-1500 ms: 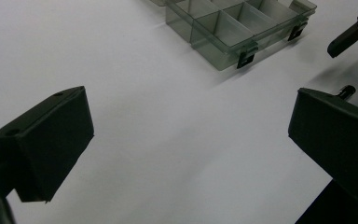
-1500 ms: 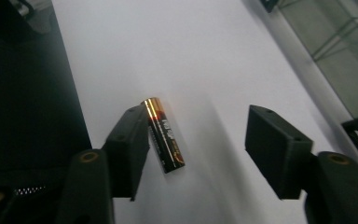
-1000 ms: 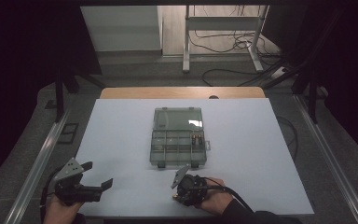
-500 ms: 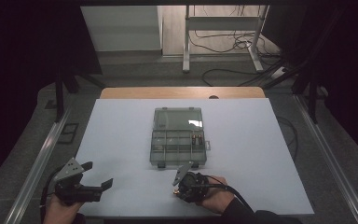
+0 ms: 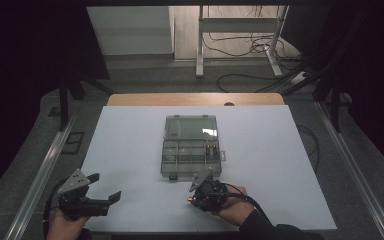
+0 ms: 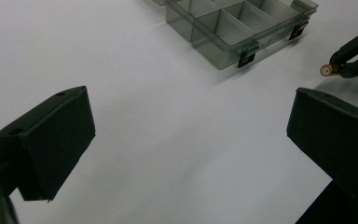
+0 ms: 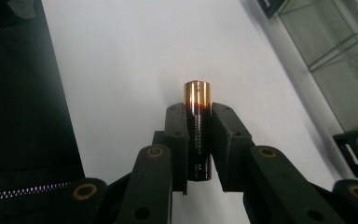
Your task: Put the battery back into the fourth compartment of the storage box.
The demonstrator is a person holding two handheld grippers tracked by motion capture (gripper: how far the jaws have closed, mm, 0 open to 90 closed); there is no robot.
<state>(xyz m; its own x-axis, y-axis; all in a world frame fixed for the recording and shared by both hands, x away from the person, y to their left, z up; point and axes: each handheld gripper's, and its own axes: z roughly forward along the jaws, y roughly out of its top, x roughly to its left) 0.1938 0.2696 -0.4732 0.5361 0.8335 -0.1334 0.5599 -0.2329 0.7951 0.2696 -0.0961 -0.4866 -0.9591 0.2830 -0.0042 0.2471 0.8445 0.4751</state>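
Right gripper (image 7: 199,135) pinches a battery (image 7: 197,133) between its two black jaws. Battery is black with a copper-coloured end, and that end sticks out past the jaw tips. Jaws press on both sides of its body, about mid-length. Below it, white table (image 7: 135,65); whether the battery touches the surface I cannot tell.

In the high view the right gripper (image 5: 206,192) sits near the front edge of the table (image 5: 290,170), just in front of the near right corner of the clear plastic box (image 5: 190,147), close to it but apart. The hand (image 5: 235,207) holding it comes in from the bottom.

Box lies at table centre, lid open and leaning back, divided tray toward the person. One right-hand compartment holds some small dark things, too small to tell what.

Left gripper (image 5: 87,200) is at the front left of the table, well apart from the box, jaws spread wide with nothing between them. Left gripper view: both jaws at the frame sides over bare table, the box (image 6: 233,32) at upper right with two black latches on its near wall, and the battery's copper end (image 6: 327,70) poking from the right gripper's tips at far right.
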